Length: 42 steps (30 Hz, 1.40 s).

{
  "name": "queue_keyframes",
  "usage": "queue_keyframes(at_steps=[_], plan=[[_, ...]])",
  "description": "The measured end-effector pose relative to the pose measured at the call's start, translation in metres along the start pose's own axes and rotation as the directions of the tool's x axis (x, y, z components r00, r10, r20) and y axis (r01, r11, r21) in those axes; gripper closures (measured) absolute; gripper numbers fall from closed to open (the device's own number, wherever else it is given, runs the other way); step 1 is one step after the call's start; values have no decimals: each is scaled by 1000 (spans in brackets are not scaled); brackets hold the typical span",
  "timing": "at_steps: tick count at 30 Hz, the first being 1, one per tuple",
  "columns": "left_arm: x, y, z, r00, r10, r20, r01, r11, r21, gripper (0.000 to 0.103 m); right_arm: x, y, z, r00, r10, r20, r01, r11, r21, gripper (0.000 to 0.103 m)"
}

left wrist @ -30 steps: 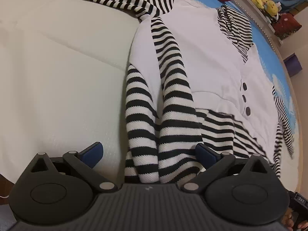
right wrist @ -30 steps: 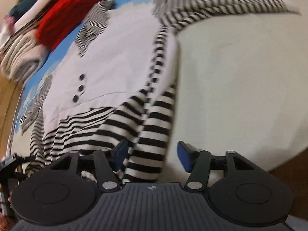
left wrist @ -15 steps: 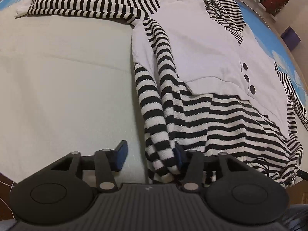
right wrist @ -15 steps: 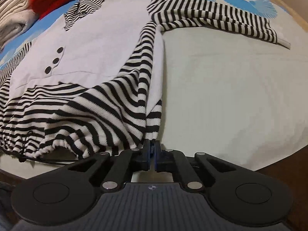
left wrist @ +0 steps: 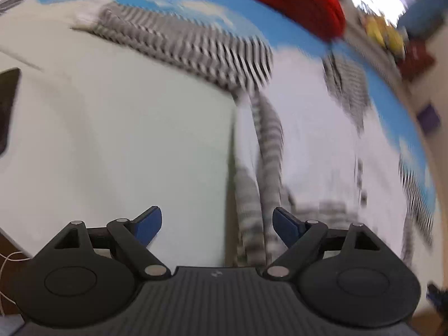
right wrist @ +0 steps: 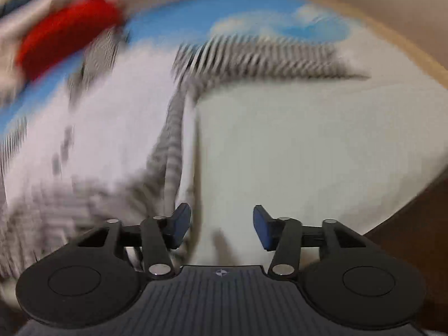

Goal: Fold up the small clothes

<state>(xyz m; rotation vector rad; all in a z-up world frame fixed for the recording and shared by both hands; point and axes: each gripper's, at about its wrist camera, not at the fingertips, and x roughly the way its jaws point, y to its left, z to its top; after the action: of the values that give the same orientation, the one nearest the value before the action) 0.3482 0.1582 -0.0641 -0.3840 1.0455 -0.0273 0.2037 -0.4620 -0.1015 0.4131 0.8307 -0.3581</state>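
Cream bed sheet (left wrist: 126, 140) under black-and-white striped knit sweater (left wrist: 308, 140); left gripper (left wrist: 217, 225), right gripper (right wrist: 221, 224) fingers opening, empty. Regrip striped sleeve (right wrist: 266, 53) squarely, fold across sweater.

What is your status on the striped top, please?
Left gripper and right gripper opening, nothing pinched. Striped top flat on bed, sleeve spread. Nothing in the way.

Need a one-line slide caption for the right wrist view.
Right hand-held gripper, jaws opening and empty, above white bedding beside the striped-sleeved white top; frame motion-blurred.
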Motion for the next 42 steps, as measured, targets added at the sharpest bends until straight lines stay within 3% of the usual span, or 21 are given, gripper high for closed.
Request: queue_keyframes(at_steps=[3,5,10,14,16,19,23,28,31,33,35,39,42], plan=[[-4,3,38,996,56,68,-52,997,-51,13,-10,6,17,991,8,137,-18,998,67,47],[-2,0,64,988,99,117,-90,993,-79,13,-11,21,35,983,28,182,-41,997,67,47],[25,-7,117,960,206,189,-189,977,-102,13,2,74,84,975,147,166,-157,987,44,43],[52,-9,130,950,253,181,-241,967,-87,13,31,118,107,962,221,163,-226,974,12,43],[66,-6,130,955,256,147,-246,965,-87,13,41,132,103,959,219,180,-218,976,-22,43],[80,-2,129,957,260,127,-250,964,-88,13,56,153,93,974,175,141,-159,980,-119,43],[91,1,130,946,295,136,-287,955,-77,13,71,168,91,977,184,109,-165,972,-165,42],[102,9,137,934,331,133,-323,943,-84,13,88,173,83,988,97,119,-66,968,-242,42],[106,15,145,923,355,151,-342,934,-104,13,91,169,83,991,89,102,-65,974,-217,42],[109,28,154,919,360,160,-333,927,-174,13,93,167,84,992,80,97,-60,979,-197,42],[111,50,165,916,371,156,-313,900,-304,13,95,167,84,993,79,89,-62,981,-182,42],[119,100,178,949,279,144,-157,817,-555,13,98,169,83,993,84,79,-69,981,-179,42],[122,119,184,954,226,197,-50,768,-639,0,101,172,81,994,70,79,-53,979,-196,42]])
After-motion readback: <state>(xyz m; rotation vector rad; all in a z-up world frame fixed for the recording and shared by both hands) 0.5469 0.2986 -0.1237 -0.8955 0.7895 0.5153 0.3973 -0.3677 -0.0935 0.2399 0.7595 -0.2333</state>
